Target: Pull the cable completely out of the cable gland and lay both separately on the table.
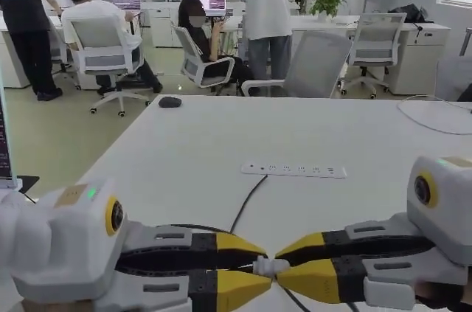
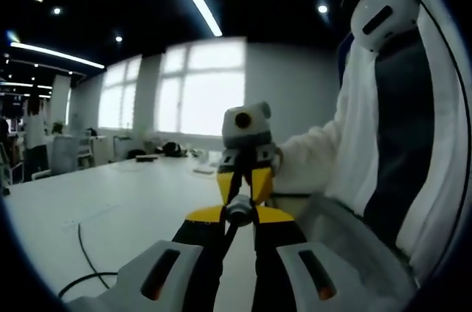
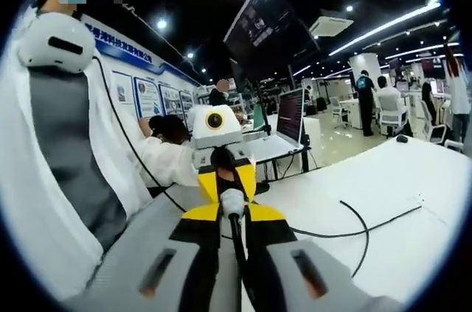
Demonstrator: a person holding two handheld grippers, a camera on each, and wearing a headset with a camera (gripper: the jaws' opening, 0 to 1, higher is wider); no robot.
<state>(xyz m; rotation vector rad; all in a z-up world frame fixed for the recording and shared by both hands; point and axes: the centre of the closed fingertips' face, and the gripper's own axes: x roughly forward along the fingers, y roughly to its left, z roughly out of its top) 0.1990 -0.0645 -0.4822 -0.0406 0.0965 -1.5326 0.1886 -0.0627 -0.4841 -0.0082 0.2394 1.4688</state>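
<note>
White table [image 1: 354, 135], power strip [image 1: 293, 170] beyond, left hand-held gripper [image 1: 262, 264] and right hand-held gripper [image 1: 281, 264] clenched on cable gland [image 1: 269, 267]

Bare table [image 1: 184, 150] is lying open across the middle of the head view, leaving passing room at left and right. The power strip [image 1: 293, 170] is sitting at the centre, and a black cord [image 1: 247, 200] is running from its left end toward the lower centre (across the near approach). There the left gripper [image 1: 263, 263] and right gripper [image 1: 279, 264] are meeting tip to tip, pinching the cable gland [image 1: 265, 266] and cable [image 3: 237, 247], blocking the bottom edge. A mouse [image 1: 169, 102] is sitting upper left, a thin wire loop [image 1: 435, 122] upper right.
</note>
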